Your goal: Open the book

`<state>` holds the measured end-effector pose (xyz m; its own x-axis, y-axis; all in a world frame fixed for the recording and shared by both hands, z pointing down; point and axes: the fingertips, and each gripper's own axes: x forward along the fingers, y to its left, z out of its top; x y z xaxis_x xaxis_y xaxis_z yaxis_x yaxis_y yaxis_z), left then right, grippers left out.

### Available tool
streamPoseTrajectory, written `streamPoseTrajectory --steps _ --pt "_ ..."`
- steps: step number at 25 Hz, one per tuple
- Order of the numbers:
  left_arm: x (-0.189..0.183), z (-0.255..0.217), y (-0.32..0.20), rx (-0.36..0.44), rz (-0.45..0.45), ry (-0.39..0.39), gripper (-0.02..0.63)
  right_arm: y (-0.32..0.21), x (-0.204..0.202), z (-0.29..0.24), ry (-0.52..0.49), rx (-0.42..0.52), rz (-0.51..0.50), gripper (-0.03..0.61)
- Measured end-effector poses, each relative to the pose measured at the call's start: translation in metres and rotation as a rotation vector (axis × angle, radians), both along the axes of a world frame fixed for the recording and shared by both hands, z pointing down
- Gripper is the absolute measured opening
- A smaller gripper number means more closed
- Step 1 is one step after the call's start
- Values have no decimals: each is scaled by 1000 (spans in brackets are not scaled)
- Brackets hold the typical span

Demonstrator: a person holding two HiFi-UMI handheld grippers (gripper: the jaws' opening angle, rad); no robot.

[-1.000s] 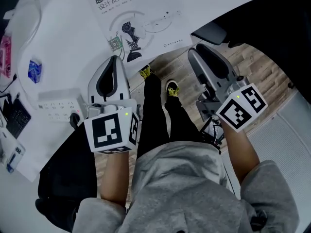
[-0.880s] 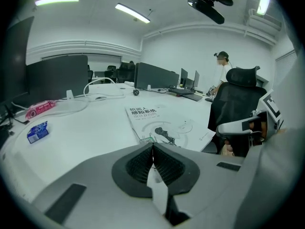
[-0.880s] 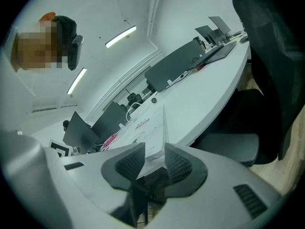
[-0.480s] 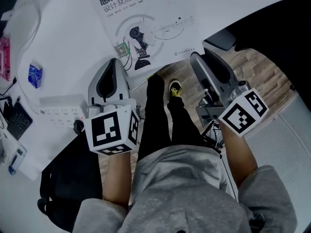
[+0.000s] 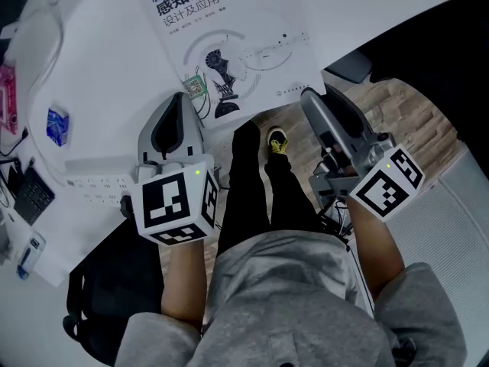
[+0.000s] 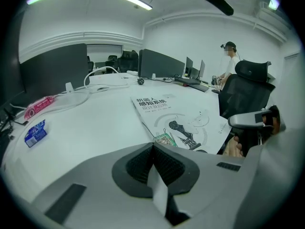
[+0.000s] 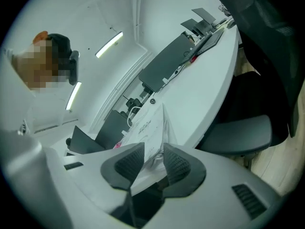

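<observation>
My right gripper [image 5: 312, 96] pinches the book [image 5: 229, 37] at its 5 o'clock corner, right at the table [image 5: 107, 67] edge where my jaws fit, while my left gripper [image 5: 181, 98] sits clenched and empty at 7 o'clock.

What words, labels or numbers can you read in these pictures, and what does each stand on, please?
"机器人": book cover, top title line.
"感知系统": same cover, second line.
"设计及应用": same cover, third line.
Too small to read: small print, green sticker, both on the cover.
Blurred: print on blue packet, pink packet.
No words on left marker cube, right marker cube: square patterns only.
</observation>
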<state>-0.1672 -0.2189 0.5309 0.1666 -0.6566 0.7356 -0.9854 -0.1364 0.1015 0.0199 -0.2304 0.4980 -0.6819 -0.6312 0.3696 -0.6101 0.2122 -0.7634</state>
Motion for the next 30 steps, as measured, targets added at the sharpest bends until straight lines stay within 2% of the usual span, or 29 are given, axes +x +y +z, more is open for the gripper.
streamPoseTrajectory --steps 2,7,11,12,15,19,23,28,30 --pt "0 1 1 -12 4 1 11 2 -1 -4 -4 0 -7 129" --pt "-1 1 -2 -28 18 3 11 -1 0 13 0 -76 9 129" --pt "1 3 -3 -34 46 -2 11 -3 -13 -9 -159 -72 -4 129" --pt "1 3 -3 -34 56 -3 11 -4 -15 -9 -167 -75 -5 129" --pt "4 3 -5 -33 83 1 11 -6 -17 5 -114 -104 -5 127" --pt "9 6 -5 -33 124 -3 11 -10 -12 9 -80 -98 56 66" --pt "11 8 -9 -38 142 -20 11 -17 -10 0 -28 -33 55 57" --pt "20 -4 -11 -24 106 117 11 -16 -23 -32 144 160 -18 55" --pt "22 -15 -7 -3 94 132 11 -12 -32 -47 185 224 -55 55"
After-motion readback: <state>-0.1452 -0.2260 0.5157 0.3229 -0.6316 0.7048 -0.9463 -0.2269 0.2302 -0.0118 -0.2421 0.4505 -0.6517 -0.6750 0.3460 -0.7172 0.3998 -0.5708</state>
